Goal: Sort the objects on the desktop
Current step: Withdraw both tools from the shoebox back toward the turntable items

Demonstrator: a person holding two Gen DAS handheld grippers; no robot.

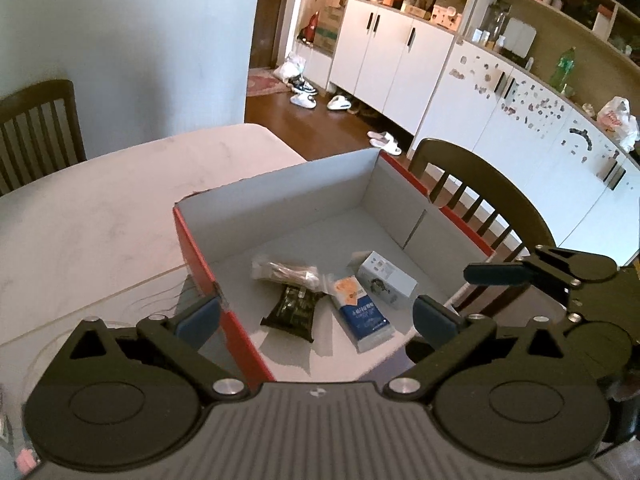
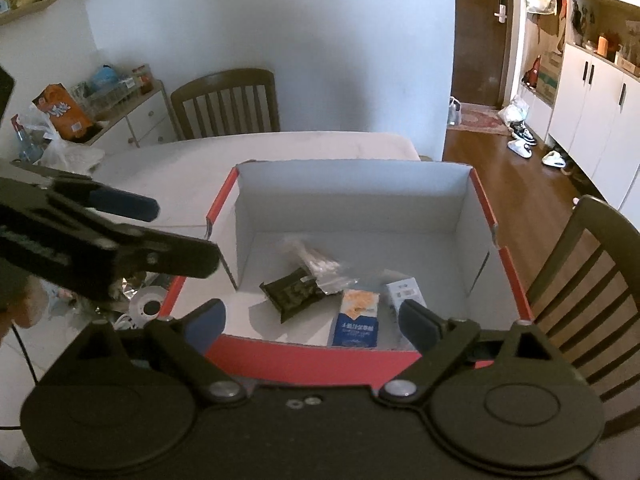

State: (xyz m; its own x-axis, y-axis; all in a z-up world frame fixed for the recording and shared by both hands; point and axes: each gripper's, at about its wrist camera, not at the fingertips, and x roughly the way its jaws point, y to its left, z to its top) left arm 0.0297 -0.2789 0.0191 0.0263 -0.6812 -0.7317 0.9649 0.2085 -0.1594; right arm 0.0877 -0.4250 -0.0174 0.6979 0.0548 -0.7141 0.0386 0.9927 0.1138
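Right wrist view shows both the left gripper [image 2: 132, 220] and right gripper [image 2: 312, 320] spread wide and empty, four packets already lying in the red-sided, white-lined cardboard box [image 2: 352, 204], while white round clutter [image 2: 146, 306] waits outside at nine o'clock.

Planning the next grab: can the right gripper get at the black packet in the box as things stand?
Probably yes. The right gripper is open and empty above the box's near wall, and the black packet lies uncovered except one end under a clear bag.
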